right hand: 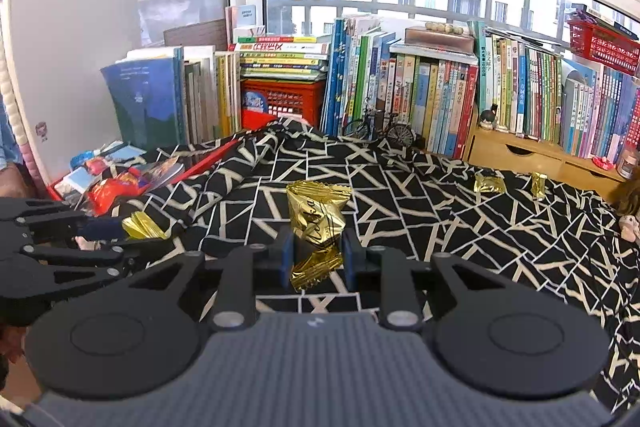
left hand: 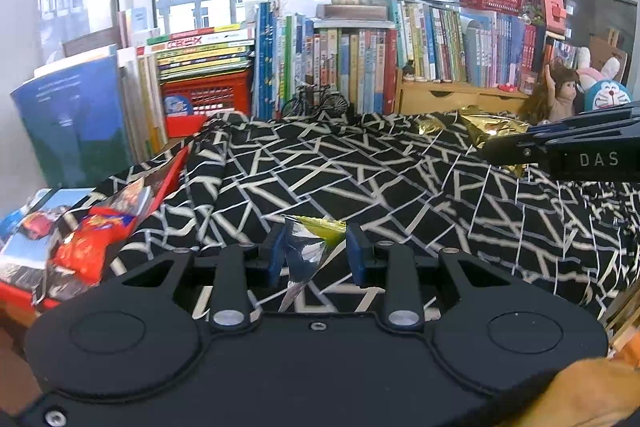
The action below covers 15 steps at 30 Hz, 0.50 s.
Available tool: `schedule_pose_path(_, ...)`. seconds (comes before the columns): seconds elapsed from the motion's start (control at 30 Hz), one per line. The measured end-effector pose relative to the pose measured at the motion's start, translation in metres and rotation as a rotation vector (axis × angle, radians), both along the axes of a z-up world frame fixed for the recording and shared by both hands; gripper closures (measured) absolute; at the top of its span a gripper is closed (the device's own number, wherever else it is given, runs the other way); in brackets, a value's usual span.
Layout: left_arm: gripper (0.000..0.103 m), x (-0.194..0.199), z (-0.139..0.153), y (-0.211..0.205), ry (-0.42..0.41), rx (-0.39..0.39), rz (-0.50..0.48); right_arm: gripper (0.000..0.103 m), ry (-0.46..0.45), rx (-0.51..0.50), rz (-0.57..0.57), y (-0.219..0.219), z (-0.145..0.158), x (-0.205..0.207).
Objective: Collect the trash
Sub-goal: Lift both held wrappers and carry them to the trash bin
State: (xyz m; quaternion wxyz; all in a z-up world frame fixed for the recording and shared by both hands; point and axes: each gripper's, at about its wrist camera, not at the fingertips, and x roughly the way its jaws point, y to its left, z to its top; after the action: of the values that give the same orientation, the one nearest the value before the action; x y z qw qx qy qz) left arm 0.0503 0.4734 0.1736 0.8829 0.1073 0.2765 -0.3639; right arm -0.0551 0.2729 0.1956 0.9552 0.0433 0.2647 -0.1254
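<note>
The main risk is losing a wrapper on the way to the red tray (right hand: 60,189) at the left edge, where other snack packets (right hand: 110,189) already lie. The left gripper (left hand: 316,255) pinches only a thin, crinkled gold-and-silver wrapper (left hand: 310,247) between its blue fingers (left hand: 277,255); such slick foil could slide free if the hand swings or tilts sharply. The right gripper (right hand: 316,257) pinches a puffy gold candy wrapper (right hand: 318,217) by its lower part, with most of the packet standing above the fingers (right hand: 287,259), so it could pivot or pop out under a jolt. The two grippers are close, left ahead of right in the right wrist view, and could knock together.

Both grippers are held low over the black-and-white patterned cloth (right hand: 460,227) on the tabletop, pointing towards the row of books (right hand: 432,95). Two more gold wrappers (right hand: 489,183) lie further right on the cloth, well apart from either gripper.
</note>
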Motion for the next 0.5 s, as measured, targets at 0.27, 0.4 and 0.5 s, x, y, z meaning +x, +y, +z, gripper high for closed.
schedule_pose_path(0.27, 0.072, -0.006, -0.016, 0.037, 0.045, 0.022, 0.041, 0.072, 0.047, 0.056, 0.041, 0.028, -0.017, -0.008)
schedule_pose_path(0.4, 0.072, -0.013, -0.028, 0.050, 0.080, 0.033, 0.063, 0.072, 0.086, 0.096, 0.103, 0.045, -0.029, -0.008)
schedule_pose_path(0.5, 0.072, -0.020, -0.040, 0.060, 0.113, 0.042, 0.079, 0.072, 0.111, 0.102, 0.149, 0.060, -0.036, -0.007)
